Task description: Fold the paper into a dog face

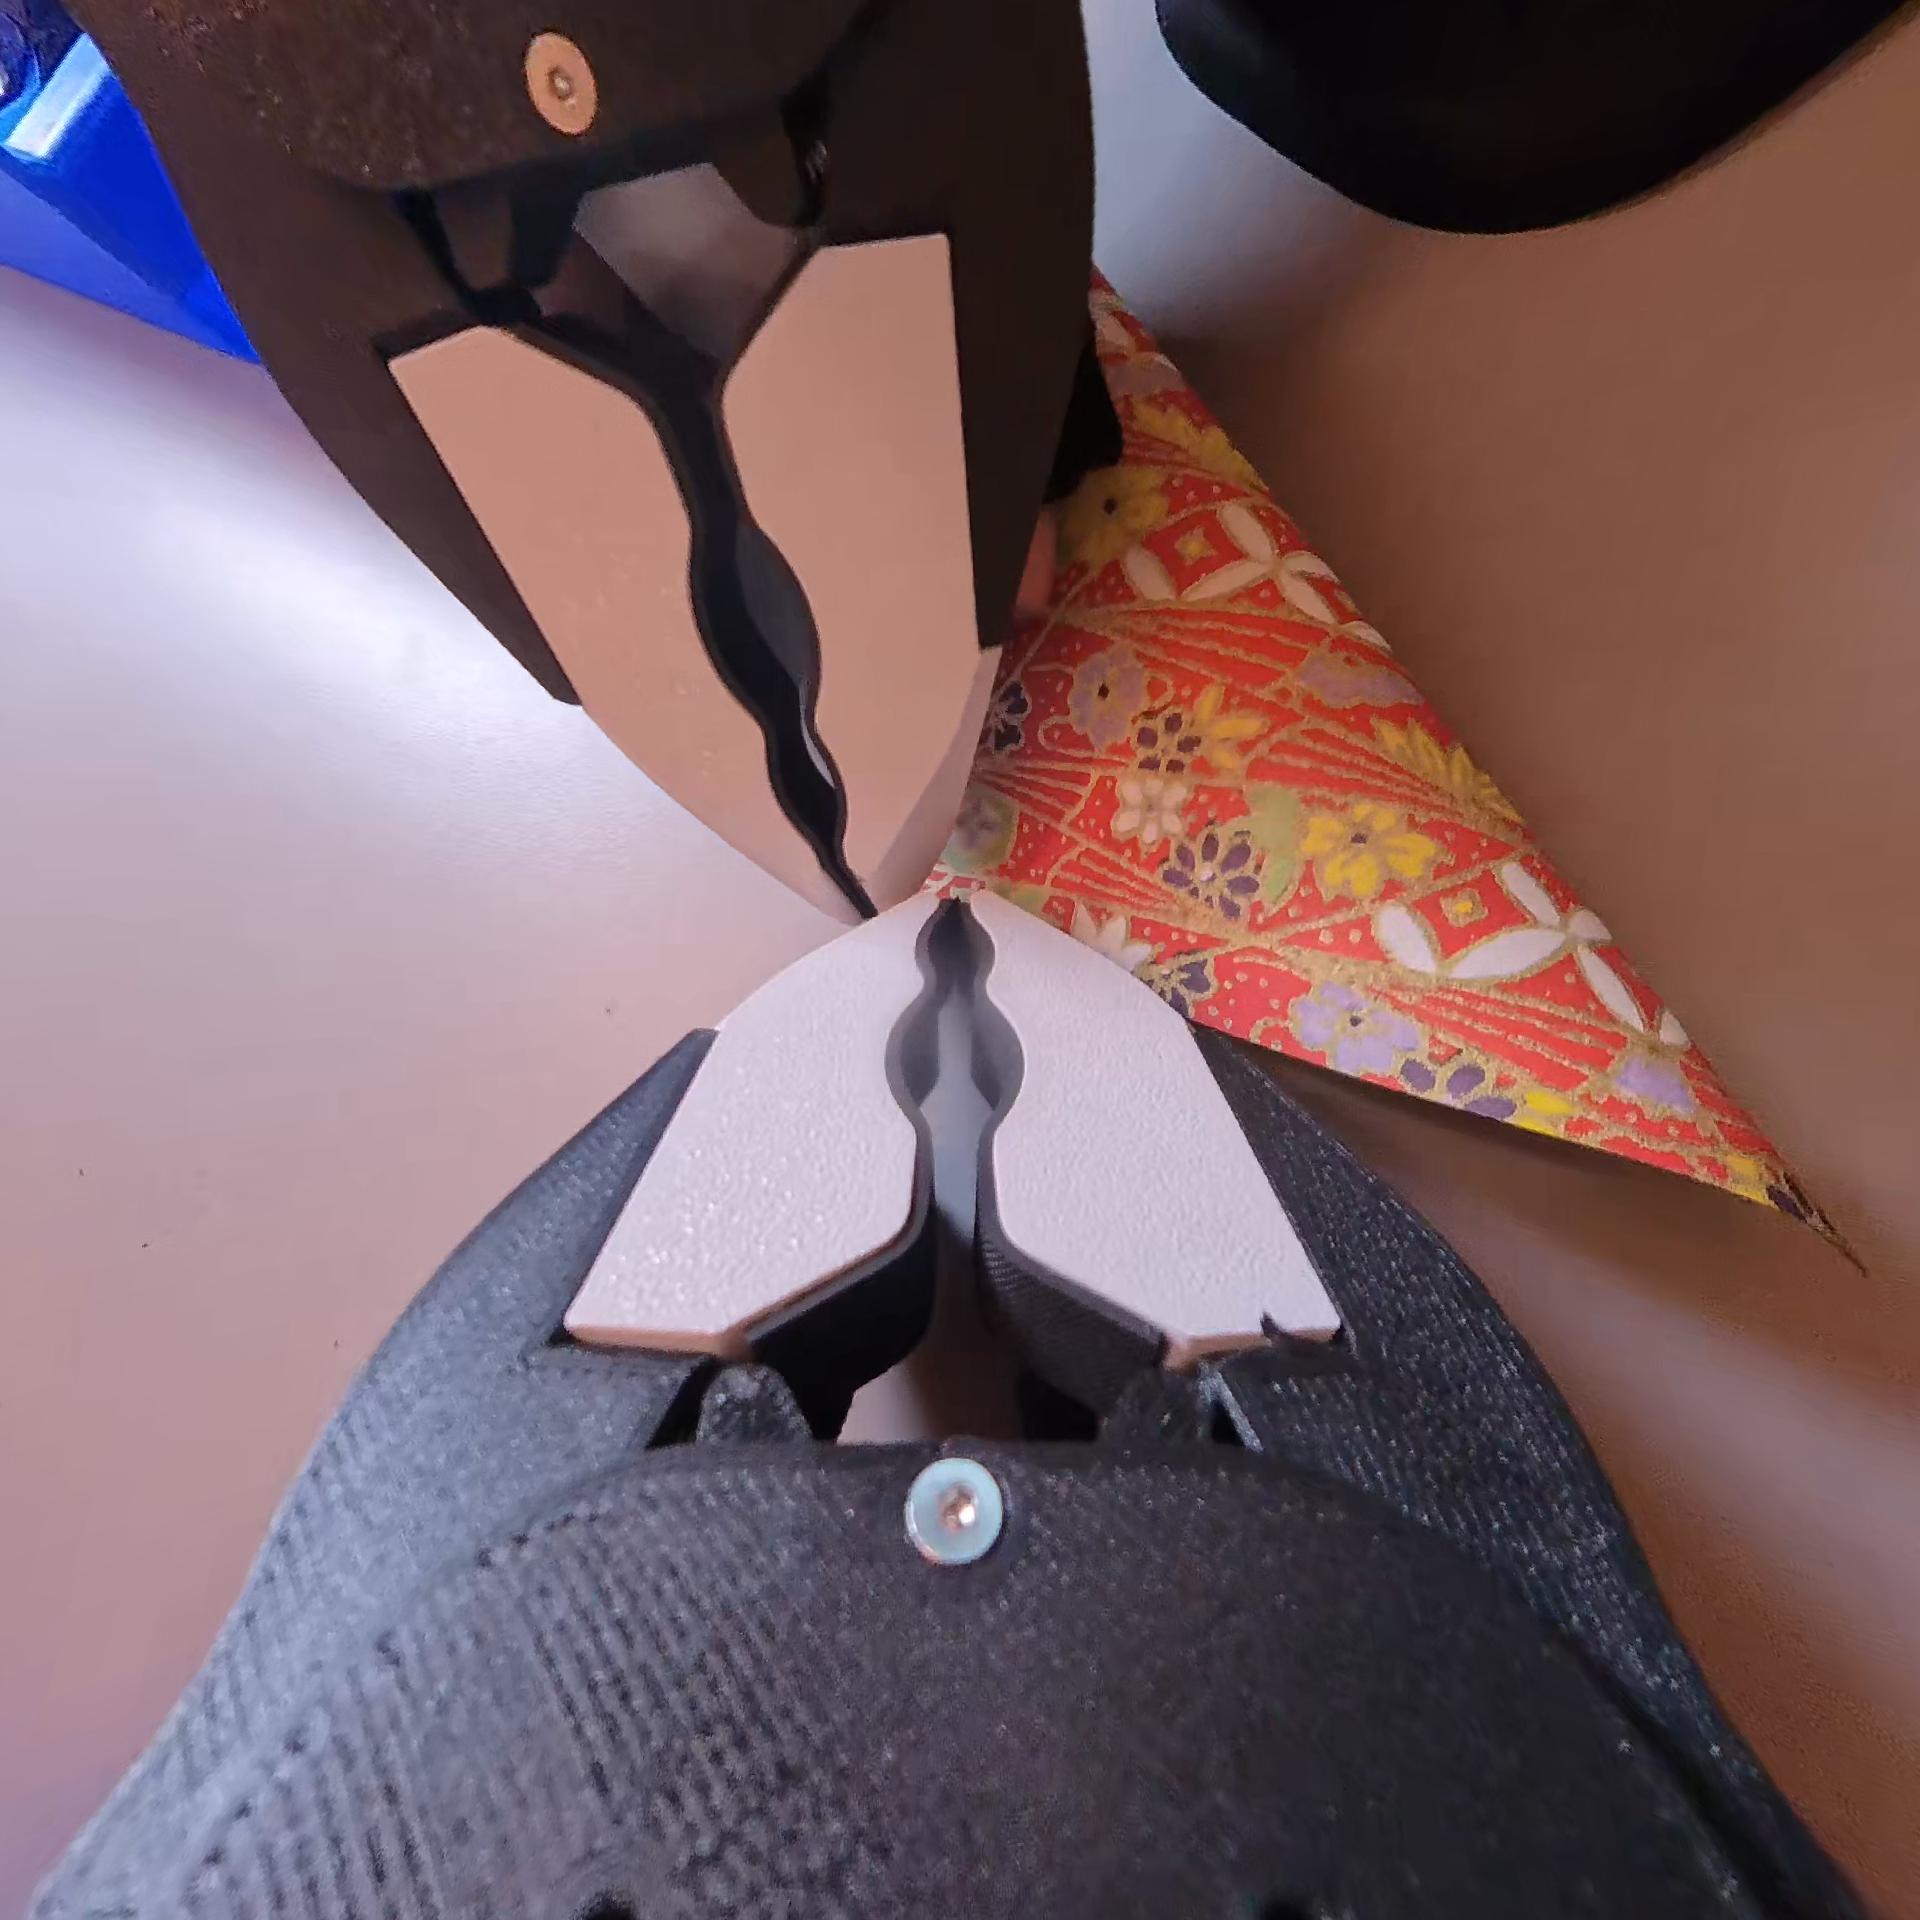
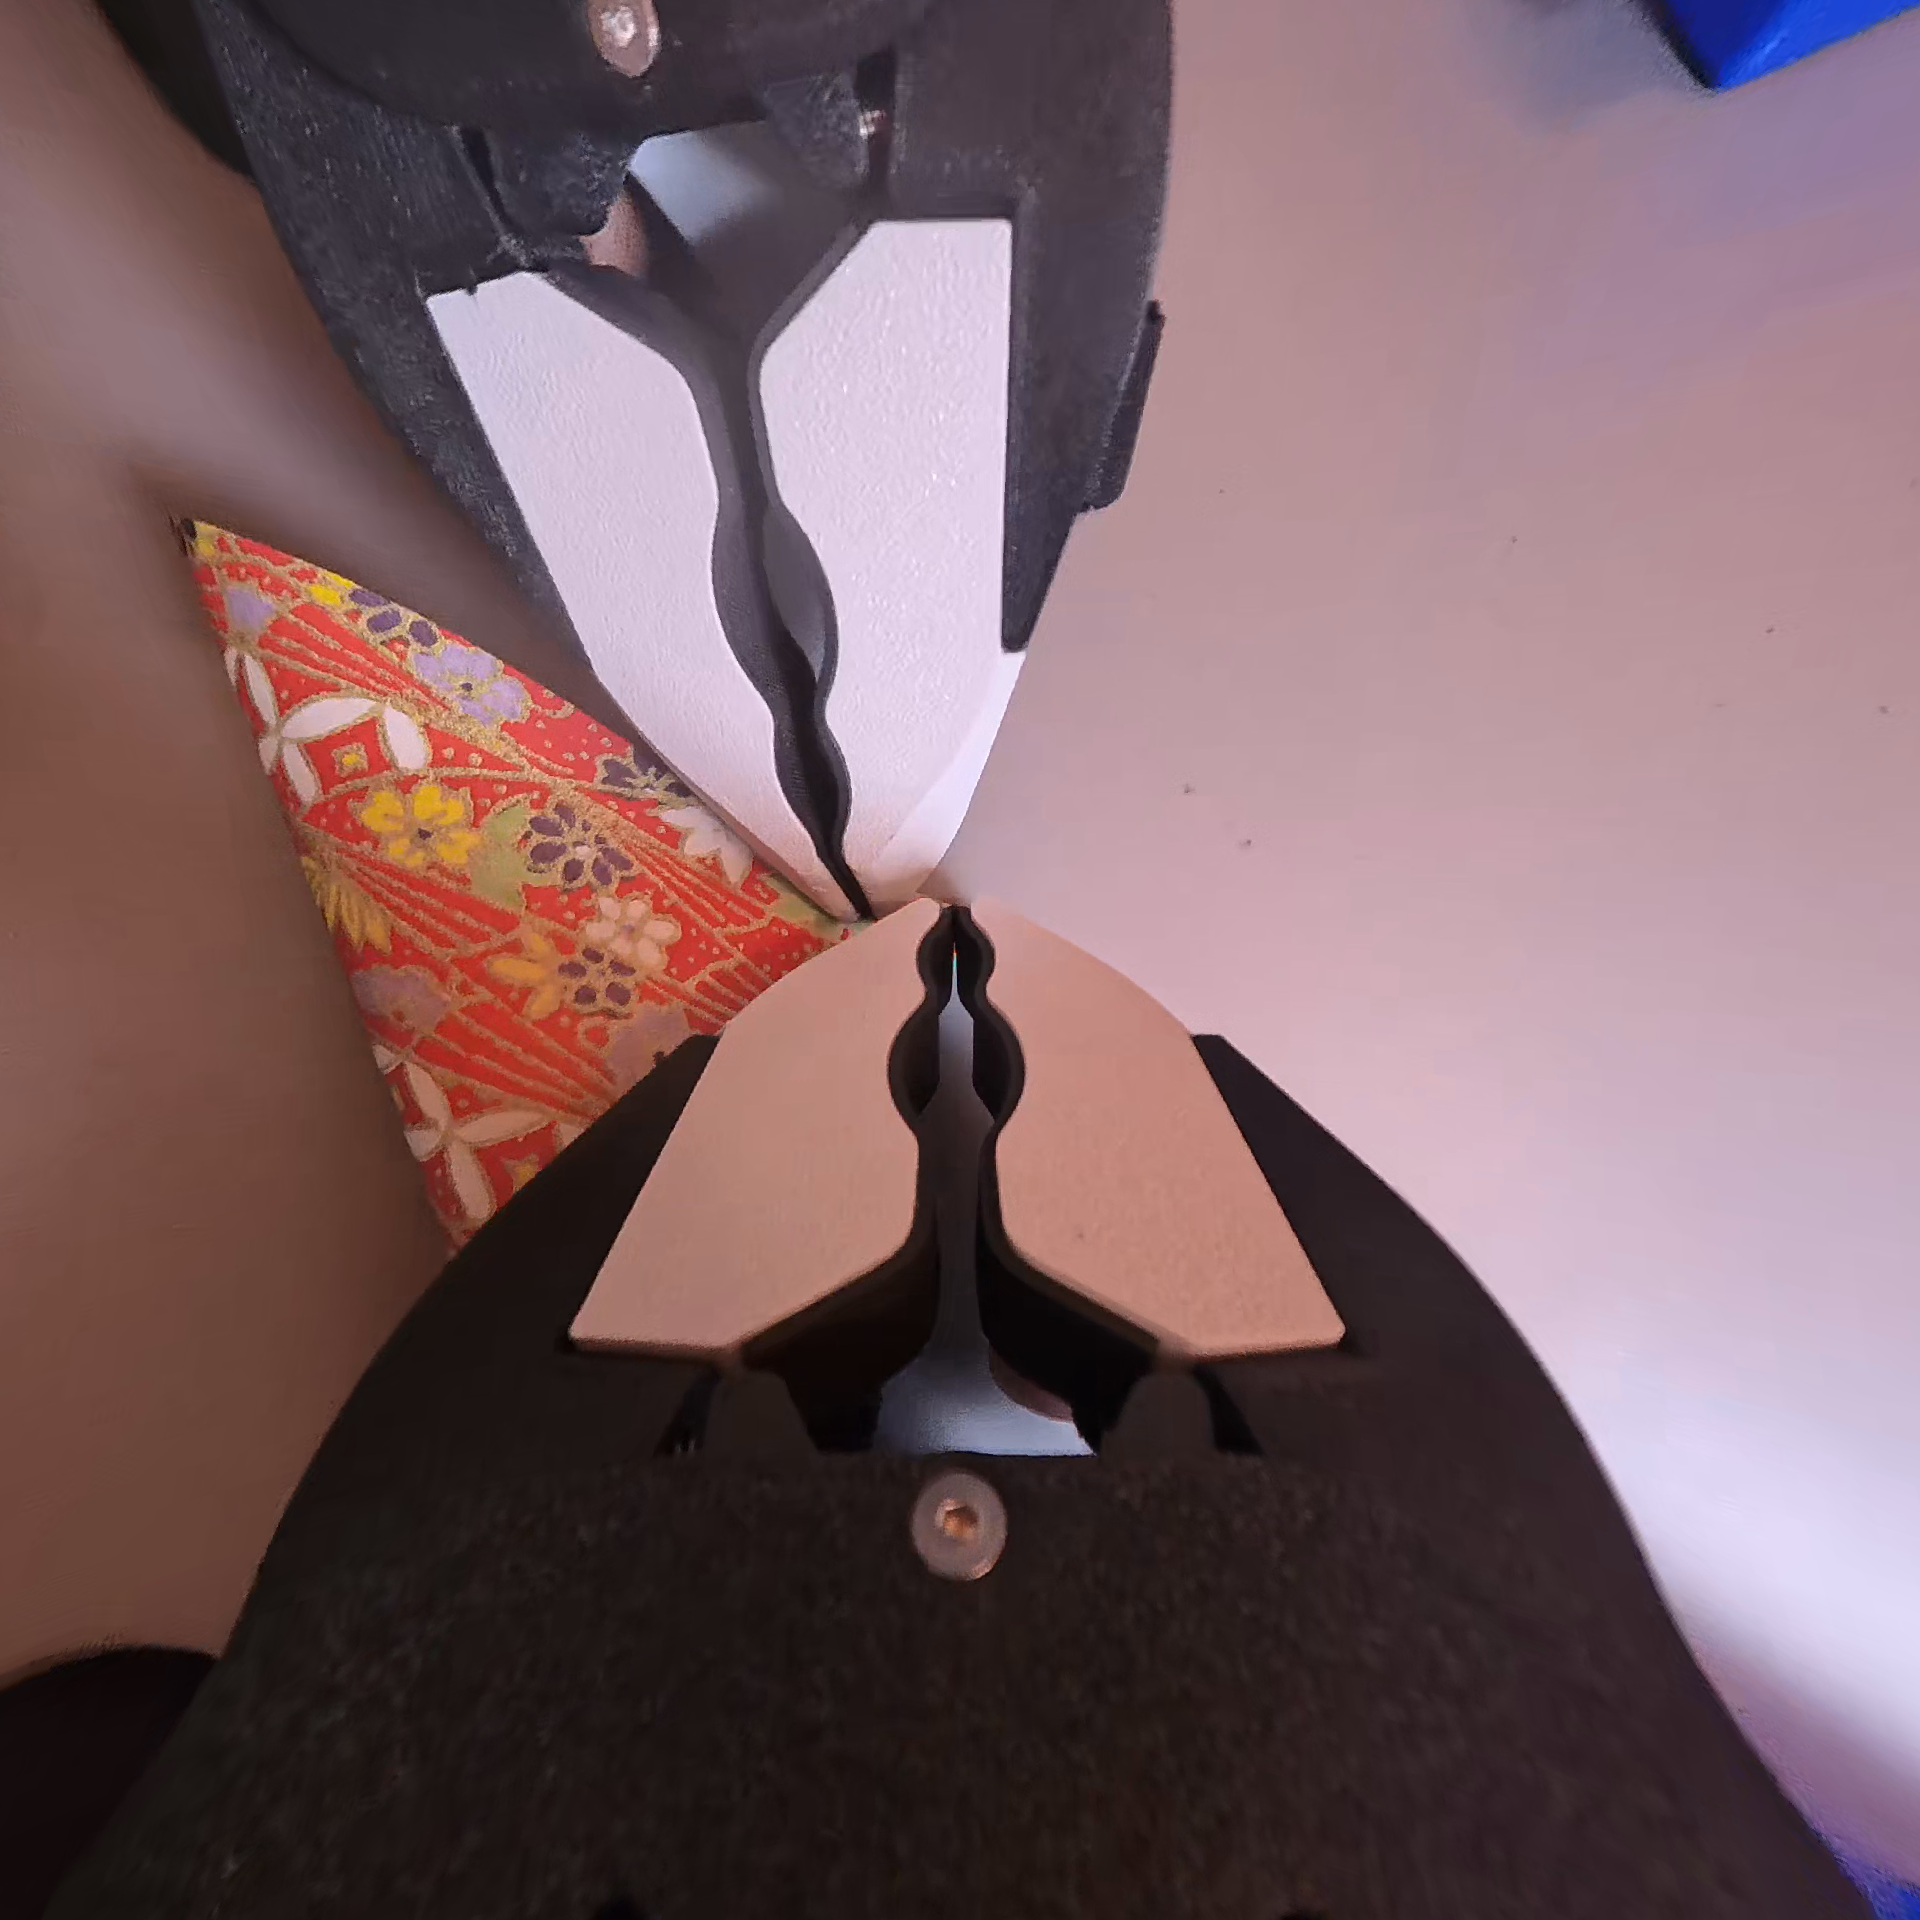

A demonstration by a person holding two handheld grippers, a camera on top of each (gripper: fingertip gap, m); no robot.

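Note:
The paper (image 1: 1299, 831) is folded into a triangle. It is red with a floral pattern and lies flat on the pale table (image 1: 312, 935). In the left wrist view my left gripper (image 1: 951, 912) is shut, with its tips at the paper's near corner. My right gripper (image 1: 857, 906) comes in from above, also shut, and its tips meet the same corner. The right wrist view shows the paper (image 2: 468, 831) on the left, with my right gripper (image 2: 951, 914) and the left gripper (image 2: 857, 906) tip to tip at its corner. No paper shows between either pair of jaws.
A blue box (image 1: 94, 208) stands at the table's far edge and also shows in the right wrist view (image 2: 1766, 42). A black rounded object (image 1: 1558, 104) sits beyond the paper. Only a small space, under 4 cm, lies between the two pairs of fingers.

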